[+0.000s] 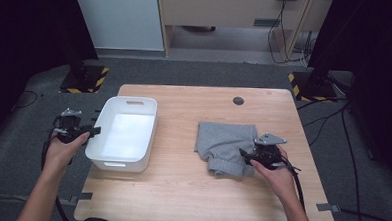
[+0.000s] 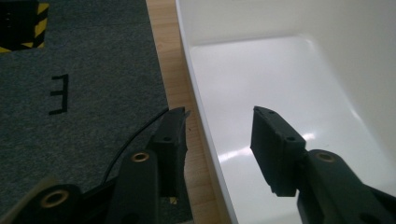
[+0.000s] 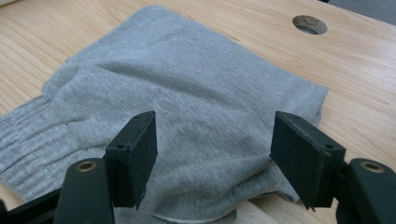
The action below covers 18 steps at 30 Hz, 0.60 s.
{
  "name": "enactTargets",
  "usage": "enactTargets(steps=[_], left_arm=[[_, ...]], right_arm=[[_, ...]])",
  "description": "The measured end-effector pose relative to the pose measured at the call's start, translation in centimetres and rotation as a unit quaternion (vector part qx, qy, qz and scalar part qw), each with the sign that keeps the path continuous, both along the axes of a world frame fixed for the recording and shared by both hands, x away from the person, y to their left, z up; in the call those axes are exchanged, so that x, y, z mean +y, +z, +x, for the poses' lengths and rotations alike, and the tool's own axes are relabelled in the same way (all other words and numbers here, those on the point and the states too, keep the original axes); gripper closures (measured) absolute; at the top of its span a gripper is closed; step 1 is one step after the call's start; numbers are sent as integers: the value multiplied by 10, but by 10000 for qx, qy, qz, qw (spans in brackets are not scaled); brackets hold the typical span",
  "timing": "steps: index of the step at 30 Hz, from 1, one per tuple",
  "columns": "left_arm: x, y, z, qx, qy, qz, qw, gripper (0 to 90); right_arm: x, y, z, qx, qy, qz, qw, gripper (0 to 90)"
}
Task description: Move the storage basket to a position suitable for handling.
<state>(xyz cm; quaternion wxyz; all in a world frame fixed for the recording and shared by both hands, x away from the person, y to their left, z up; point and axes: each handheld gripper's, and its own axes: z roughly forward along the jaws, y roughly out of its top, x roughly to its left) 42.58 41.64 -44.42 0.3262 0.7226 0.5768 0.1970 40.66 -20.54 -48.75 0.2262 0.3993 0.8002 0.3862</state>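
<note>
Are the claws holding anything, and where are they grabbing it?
Nothing is gripped yet. The left gripper straddles the white bin's side wall, pads apart from it. The right gripper stands open over the folded grey sweater's edge.

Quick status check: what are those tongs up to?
Left tongs straddle white bin wall, unclamped. Right tongs open over folded grey garment. Nothing in the way.

A pale wooden desk (image 1: 190,190) with a round cable hole (image 1: 238,100) stands on grey carpet (image 1: 195,73). Black stands on yellow-and-black striped bases (image 1: 85,78) flank it, dark curtains (image 1: 22,28) behind them. At the back, a white panel (image 1: 119,17) stands beside light wood furniture (image 1: 223,11), with cables (image 1: 282,39) trailing down
</note>
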Motion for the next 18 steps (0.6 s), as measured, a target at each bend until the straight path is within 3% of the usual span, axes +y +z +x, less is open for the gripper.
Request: enactTargets(steps=[6,13,18], left_arm=[[5,-7,2,-23,93,-128,9999,686],[4,-12,1,-40,1,-176,9998,789],[2,-12,1,-50,41,-99,9999,799]], right_arm=[[0,-1,0,15,22,-17,10000,316],[1,-1,0,39,31,-27,10000,313],[1,-2,0,44,27,-35,10000,307]])
